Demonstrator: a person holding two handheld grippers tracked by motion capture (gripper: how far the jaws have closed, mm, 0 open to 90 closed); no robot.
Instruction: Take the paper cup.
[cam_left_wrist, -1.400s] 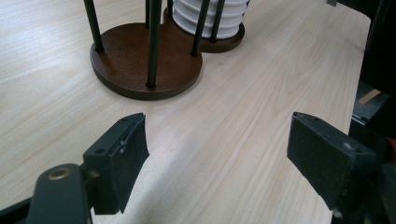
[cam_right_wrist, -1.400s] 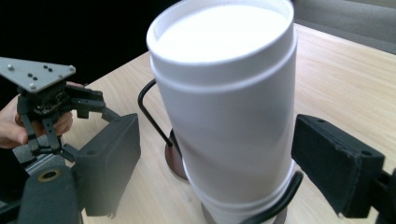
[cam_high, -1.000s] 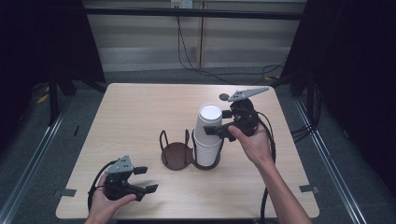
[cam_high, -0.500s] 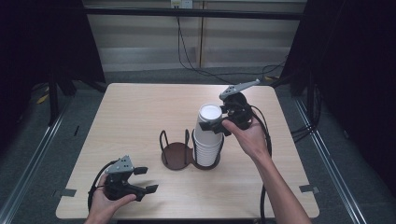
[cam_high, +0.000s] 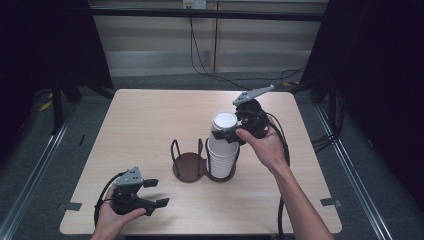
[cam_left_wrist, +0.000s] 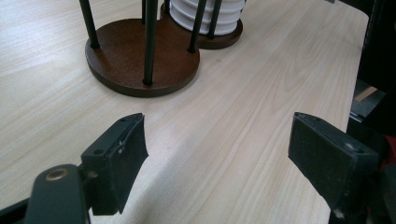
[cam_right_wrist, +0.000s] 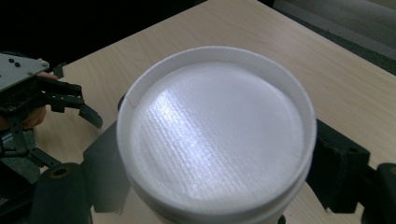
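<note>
A stack of upside-down white cups stands in the right slot of a brown two-slot holder with black wire posts. My right gripper is shut on the top white cup, one jaw on each side just below its flat bottom. In the right gripper view that cup sits between the black jaws. My left gripper rests low near the table's front left, open, with bare tabletop between its jaws. It faces the holder and the stack's lowest cups.
The holder's left slot holds nothing. The wooden table has dark floor and rails on both sides. Cables trail from each gripper. The left gripper shows at the far left of the right gripper view.
The right gripper's grey top plate has tipped a little up and to the left, with the top cup still in its grip. The left hand has stayed put.
</note>
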